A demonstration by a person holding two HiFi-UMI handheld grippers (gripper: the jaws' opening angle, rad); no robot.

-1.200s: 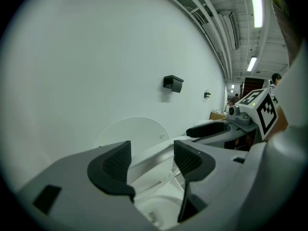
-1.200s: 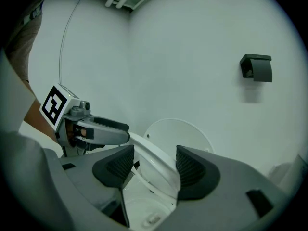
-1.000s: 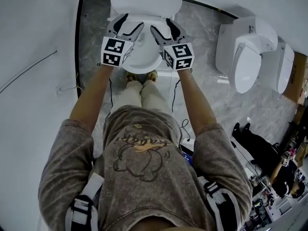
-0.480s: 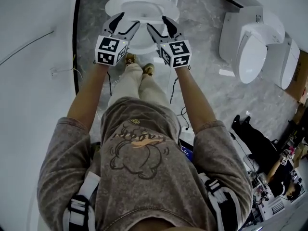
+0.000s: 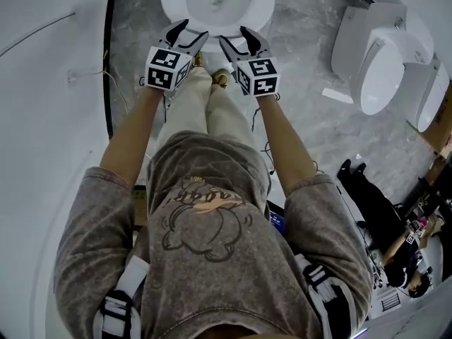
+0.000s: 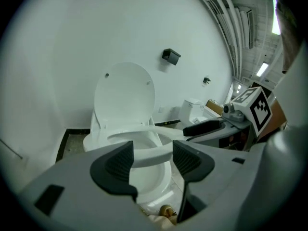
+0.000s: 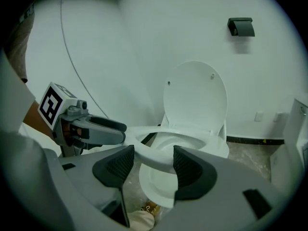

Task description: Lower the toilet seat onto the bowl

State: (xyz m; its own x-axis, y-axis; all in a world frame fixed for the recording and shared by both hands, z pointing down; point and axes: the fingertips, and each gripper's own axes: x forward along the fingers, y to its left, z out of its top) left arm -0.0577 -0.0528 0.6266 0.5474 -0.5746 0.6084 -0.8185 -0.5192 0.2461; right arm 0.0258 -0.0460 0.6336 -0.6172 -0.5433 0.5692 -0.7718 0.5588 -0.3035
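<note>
The white toilet seat (image 5: 261,9) hangs nearly level, a small gap above the bowl (image 7: 156,184). The lid (image 6: 125,97) stands upright against the wall. My left gripper (image 5: 194,30) and right gripper (image 5: 233,35) sit side by side at the seat's front edge. In the left gripper view the seat's front rim (image 6: 149,153) runs across the gap between the wide-apart pads (image 6: 118,165), and those jaws have just been closing a little. The right gripper view has the rim (image 7: 153,160) crossing between its spread pads (image 7: 190,167) in the same way. I cannot tell whether any pad presses on it.
The person's shoes (image 5: 222,78) stand on the grey marble floor just before the bowl. Two more white toilets (image 5: 381,62) stand at the right. A white wall with a thin cable (image 5: 42,27) is on the left. A black fixture (image 7: 240,27) hangs above the lid.
The seat has swung down from steeply raised to nearly level over the bowl. Both grippers came down with it and back toward the person.
</note>
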